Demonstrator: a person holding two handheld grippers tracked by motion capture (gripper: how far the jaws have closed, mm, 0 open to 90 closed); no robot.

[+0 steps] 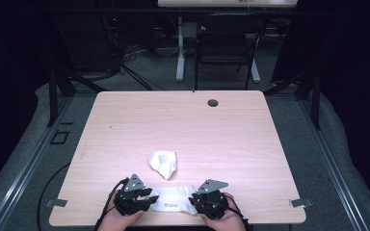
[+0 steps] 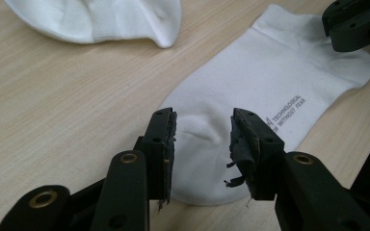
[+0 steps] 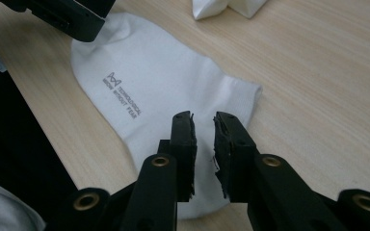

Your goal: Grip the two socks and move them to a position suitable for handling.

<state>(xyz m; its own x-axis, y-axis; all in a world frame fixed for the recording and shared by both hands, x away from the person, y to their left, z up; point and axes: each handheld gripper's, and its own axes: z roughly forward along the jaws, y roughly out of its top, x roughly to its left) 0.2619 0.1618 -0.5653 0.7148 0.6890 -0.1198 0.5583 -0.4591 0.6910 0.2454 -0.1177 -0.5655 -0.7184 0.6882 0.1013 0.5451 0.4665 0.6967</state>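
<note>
1. While the flat white sock [image 1: 173, 202] lies at the near edge of the surface [image 1: 125, 125], the left hand-held gripper [image 2: 203, 139] and right hand-held gripper [image 3: 204, 139] stand apart over its ends, seemingly releasing it smoothed.
2. The crumpled sock [image 1: 163, 163] waits just beyond.

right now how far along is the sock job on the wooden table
Done: one flat white ankle sock with grey lettering lies spread near the table's front edge. In hand: the left gripper sits over one end and the right gripper over the other, jaws apart, neither pinching fabric. Left: the crumpled white sock lies apart, farther up the table; pairing the two seems likely, but nothing shows that started.
</note>
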